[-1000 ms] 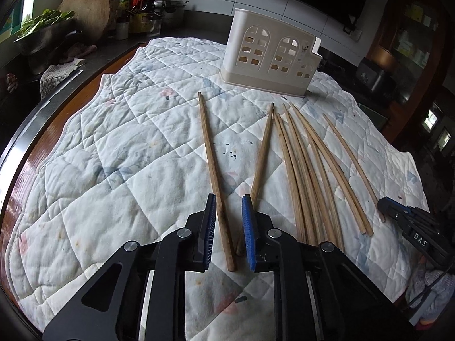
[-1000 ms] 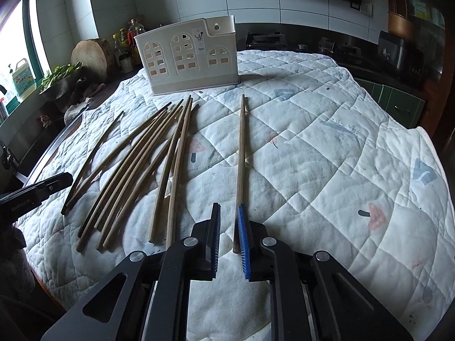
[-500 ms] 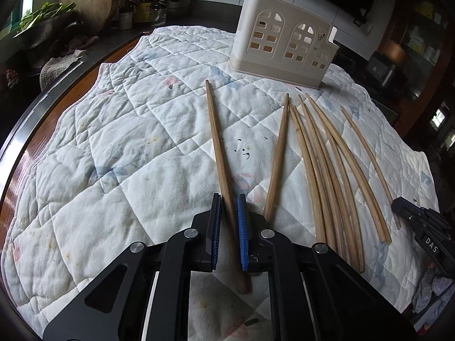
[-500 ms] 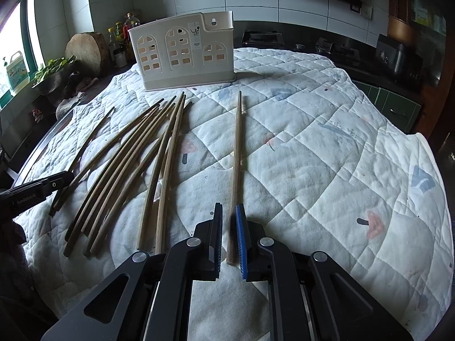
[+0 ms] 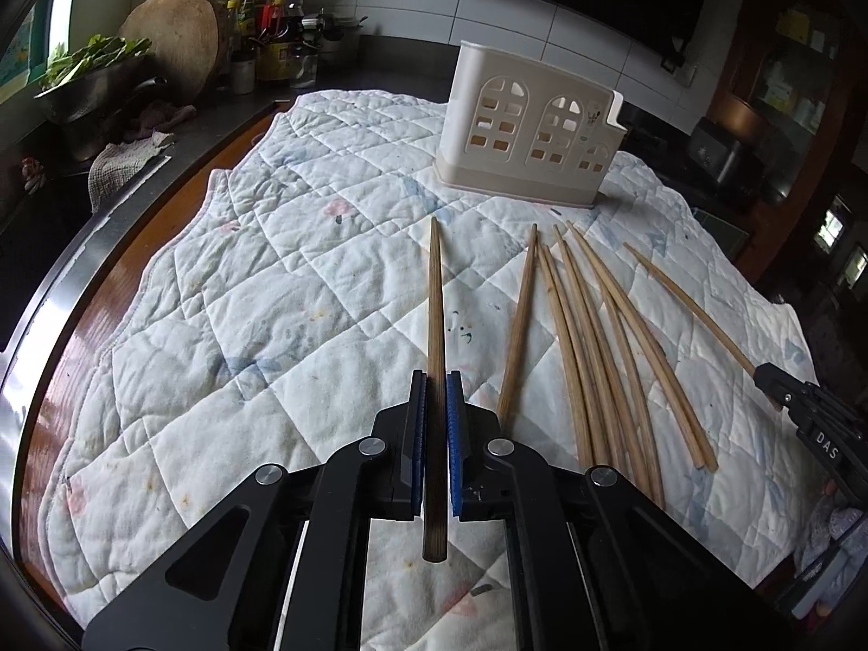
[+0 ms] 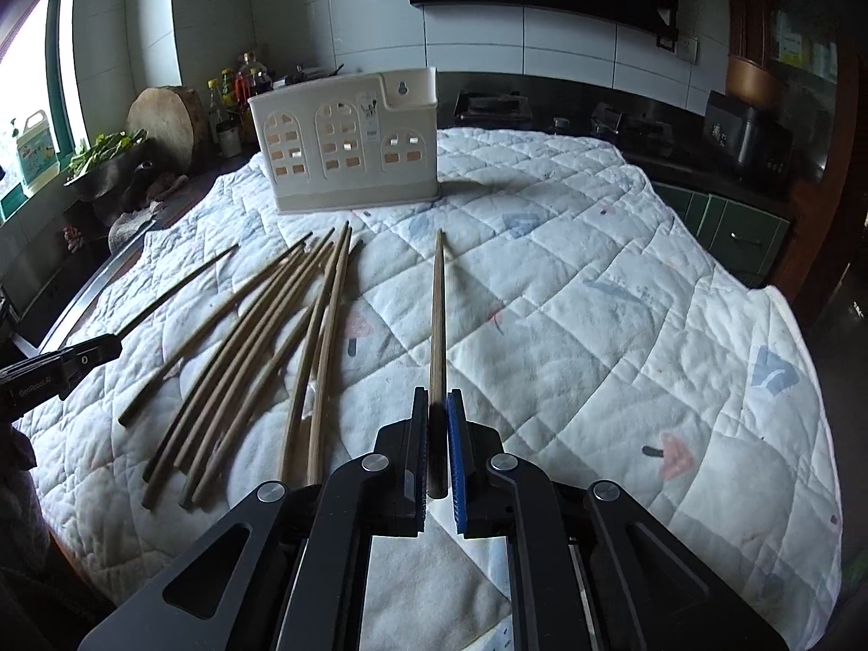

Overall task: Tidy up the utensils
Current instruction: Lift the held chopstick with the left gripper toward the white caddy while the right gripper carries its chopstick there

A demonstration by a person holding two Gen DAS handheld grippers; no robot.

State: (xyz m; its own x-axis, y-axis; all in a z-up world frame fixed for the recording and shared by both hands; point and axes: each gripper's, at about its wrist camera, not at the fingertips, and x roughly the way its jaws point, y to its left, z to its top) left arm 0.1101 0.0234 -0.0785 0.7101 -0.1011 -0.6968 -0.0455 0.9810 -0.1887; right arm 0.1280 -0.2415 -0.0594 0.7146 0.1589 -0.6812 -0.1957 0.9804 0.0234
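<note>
Left wrist view: left gripper jaws clamped on one chopstick, which points toward the utensil holder standing at the far end of the quilted cloth. Bare cloth runs left of the held stick out to the cloth's edge, where the wooden table rim shows. Loose chopsticks lie fanned close on the right; the other gripper's tip sits at the far right.

Right wrist view: right gripper jaws clamped on a second chopstick, tip short of the holder. Wide open cloth lies to its right up to the edge; the loose bundle crowds the left.
</note>
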